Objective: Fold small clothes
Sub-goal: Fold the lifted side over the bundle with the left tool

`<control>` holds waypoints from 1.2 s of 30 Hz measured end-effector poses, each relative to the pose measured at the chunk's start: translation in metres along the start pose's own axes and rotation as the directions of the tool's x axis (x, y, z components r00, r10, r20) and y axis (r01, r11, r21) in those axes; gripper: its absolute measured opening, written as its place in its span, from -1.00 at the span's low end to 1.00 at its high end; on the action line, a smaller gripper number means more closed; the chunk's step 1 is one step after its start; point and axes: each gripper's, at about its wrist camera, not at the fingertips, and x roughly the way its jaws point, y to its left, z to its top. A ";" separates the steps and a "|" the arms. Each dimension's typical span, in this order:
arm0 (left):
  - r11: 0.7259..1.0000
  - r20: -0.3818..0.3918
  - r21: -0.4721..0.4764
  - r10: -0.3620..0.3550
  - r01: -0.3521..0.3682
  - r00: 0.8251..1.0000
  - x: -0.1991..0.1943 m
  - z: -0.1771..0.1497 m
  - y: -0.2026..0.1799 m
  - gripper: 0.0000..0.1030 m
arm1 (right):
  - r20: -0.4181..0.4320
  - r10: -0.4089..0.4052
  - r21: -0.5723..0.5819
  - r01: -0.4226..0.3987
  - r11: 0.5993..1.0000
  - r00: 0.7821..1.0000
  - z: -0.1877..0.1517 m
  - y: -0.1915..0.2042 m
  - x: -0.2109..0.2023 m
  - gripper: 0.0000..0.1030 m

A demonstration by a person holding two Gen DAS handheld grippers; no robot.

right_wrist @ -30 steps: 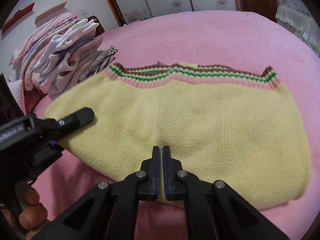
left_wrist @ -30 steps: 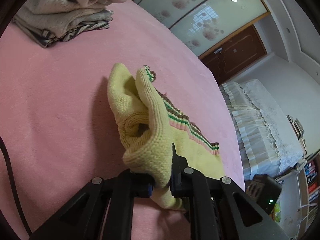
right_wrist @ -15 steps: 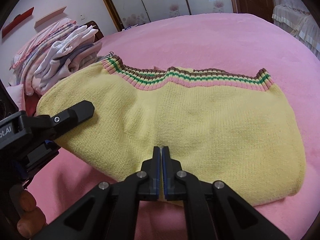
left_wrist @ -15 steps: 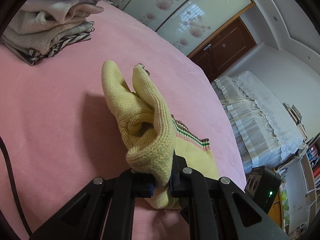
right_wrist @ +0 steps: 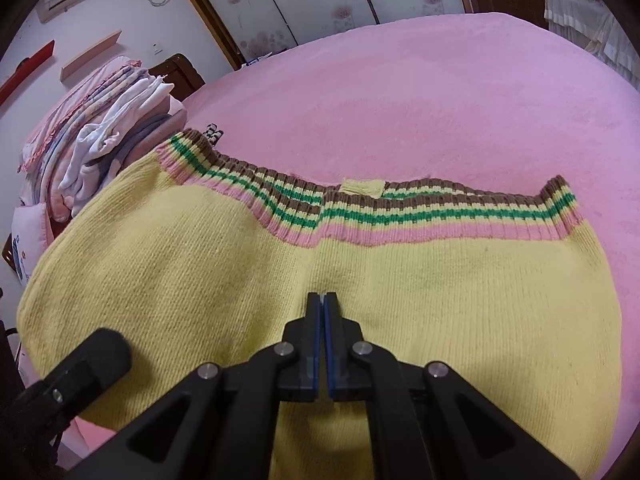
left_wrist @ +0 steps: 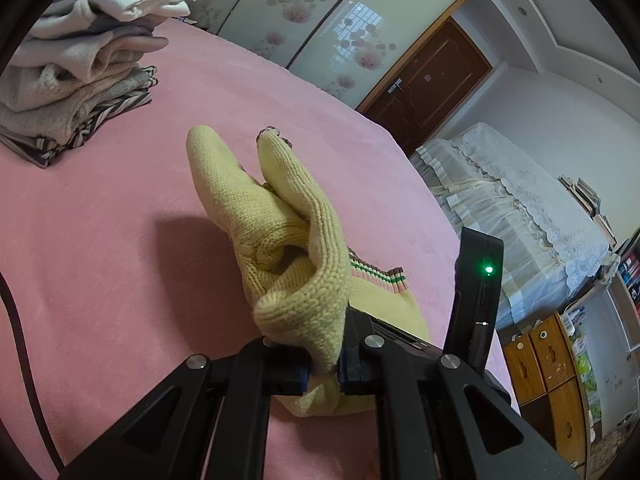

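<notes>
A small yellow knit sweater (right_wrist: 440, 288) with a pink, green and brown striped hem lies on the pink bed (right_wrist: 420, 92). My right gripper (right_wrist: 322, 320) is shut on the sweater's near edge, jaws pressed together. My left gripper (left_wrist: 322, 364) is shut on a bunched fold of the same sweater (left_wrist: 288, 248) and holds its left side lifted off the bed. The left gripper's body shows in the right wrist view at the lower left (right_wrist: 80, 372). The right gripper's body shows in the left wrist view (left_wrist: 476, 292).
A stack of folded clothes (left_wrist: 76, 64) sits on the bed's far left; it also shows in the right wrist view (right_wrist: 100, 136). A second bed with white lace cover (left_wrist: 516, 208), a brown door (left_wrist: 428, 80) and wooden cabinets (left_wrist: 548, 368) stand beyond.
My left gripper has lifted the sweater's left side higher and carried it toward the right gripper. The hem on that side has risen and bunched. The right gripper keeps its hold.
</notes>
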 end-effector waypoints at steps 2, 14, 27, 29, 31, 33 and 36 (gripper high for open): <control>1.000 -0.001 0.020 -0.002 0.002 1.000 0.000 0.000 -0.007 -0.86 | -0.001 0.001 -0.005 -0.001 1.000 1.000 -0.002 -0.001 -0.002 -0.99; 0.983 -0.052 0.177 -0.040 0.048 0.998 0.016 -0.013 -0.063 -0.86 | 0.004 0.028 0.049 -0.028 0.998 1.000 -0.031 -0.041 -0.052 -0.99; 0.959 -0.233 0.268 -0.025 0.089 0.972 0.072 -0.050 -0.116 -0.86 | 0.042 0.025 0.132 -0.030 0.991 0.999 -0.044 -0.098 -0.088 -1.00; 0.961 -0.254 0.261 -0.022 0.091 0.967 0.075 -0.052 -0.117 -0.82 | 0.034 0.036 0.137 -0.040 0.990 0.999 -0.045 -0.104 -0.087 -1.00; 0.961 -0.262 0.263 -0.019 0.091 0.965 0.076 -0.052 -0.118 -0.82 | 0.030 0.050 0.139 -0.054 0.989 0.998 -0.044 -0.107 -0.087 -1.00; 0.960 -0.265 0.268 -0.005 0.079 0.964 0.076 -0.050 -0.117 -0.82 | 0.035 0.047 0.122 -0.051 0.991 0.998 -0.041 -0.102 -0.090 -1.00; 0.956 -0.268 0.284 0.011 0.068 0.963 0.075 -0.053 -0.119 -0.81 | 0.060 0.026 0.105 -0.032 0.994 0.998 -0.041 -0.104 -0.102 -1.00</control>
